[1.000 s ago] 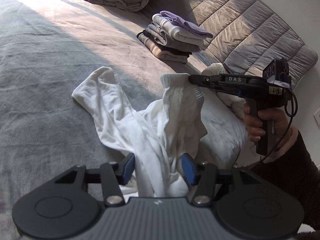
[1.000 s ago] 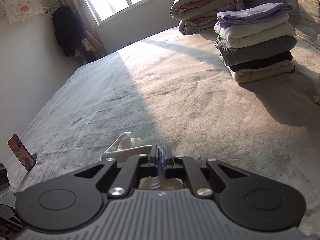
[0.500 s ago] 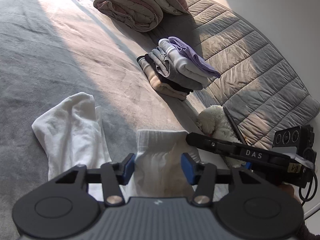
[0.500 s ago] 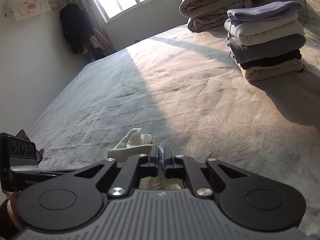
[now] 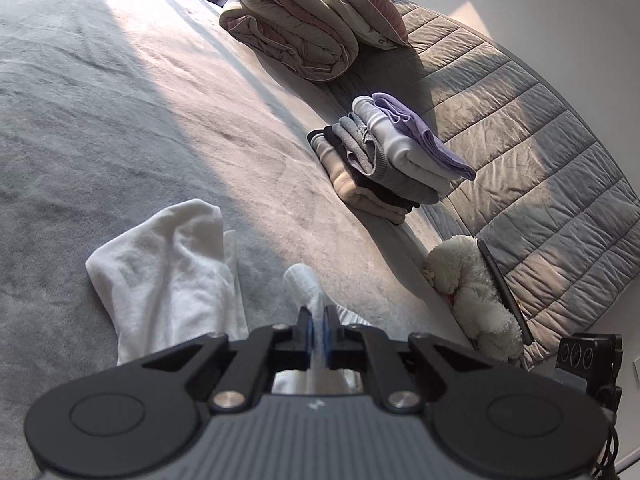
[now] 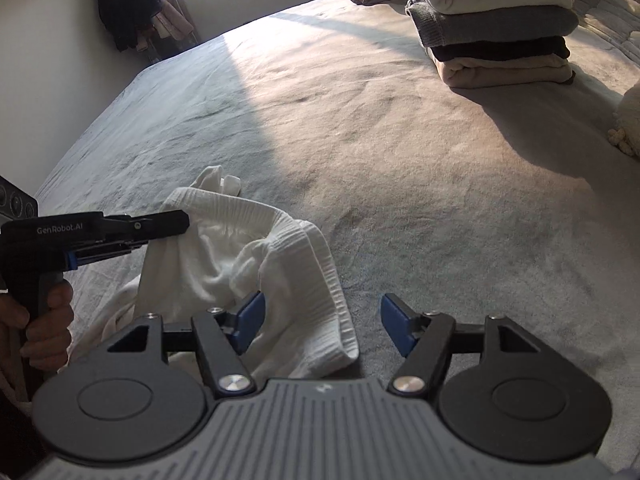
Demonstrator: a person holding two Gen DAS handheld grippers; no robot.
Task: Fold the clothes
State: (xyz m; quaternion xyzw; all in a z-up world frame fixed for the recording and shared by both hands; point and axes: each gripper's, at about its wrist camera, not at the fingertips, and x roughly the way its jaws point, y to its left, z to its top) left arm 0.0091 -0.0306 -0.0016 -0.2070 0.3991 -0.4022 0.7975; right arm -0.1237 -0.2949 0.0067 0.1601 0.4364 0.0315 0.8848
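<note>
While the white garment lies crumpled on the grey bed, both claws are at its ribbed band.

Left claw: jaws have just been closing and now stand together, clamped on a ribbed white fold that sticks up between the blue pads. From the right wrist view, its tip bites the band's far corner and holds it raised off the bed; a hand grips its handle.

Right claw: jaws have just been opening and now stand well apart. The band's near end lies slack between them; its cloth lies against the left pad, while the right pad is clear of it. Nothing gripped.

Garment, remainder: one white leg spread flat on the bed, left of the left claw.

Other stock: folded stack near the quilted headboard; rolled duvet beyond; white plush toy at the bed's edge.
</note>
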